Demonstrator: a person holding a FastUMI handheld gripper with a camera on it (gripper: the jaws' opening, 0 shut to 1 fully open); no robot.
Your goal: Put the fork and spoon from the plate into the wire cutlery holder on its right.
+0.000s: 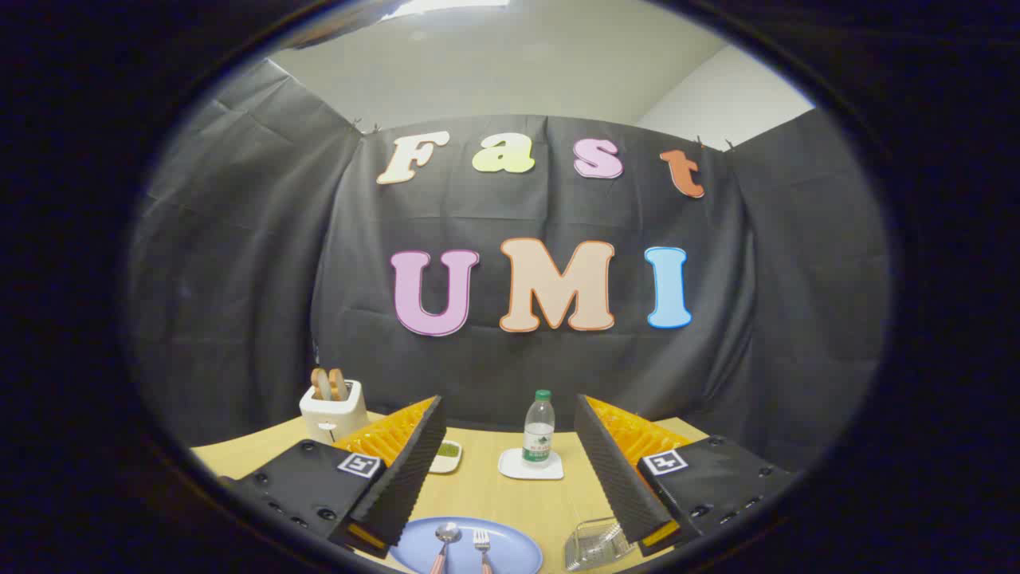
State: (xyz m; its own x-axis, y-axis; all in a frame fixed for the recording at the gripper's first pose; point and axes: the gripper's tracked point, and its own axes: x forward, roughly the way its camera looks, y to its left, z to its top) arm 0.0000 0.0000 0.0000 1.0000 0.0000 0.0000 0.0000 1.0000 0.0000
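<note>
Hand-held gripper spread wide above the round blue plate
Metal spoon and fork lie side by side between the fingers, heads pointing away; clear wire cutlery holder just right

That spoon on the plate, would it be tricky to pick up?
Probably. The spoon looks like shiny metal, so likely stiff and slippery. It lies flat on the blue plate beside the fork, leaving little to grip. The fingers stand open above it.
</note>
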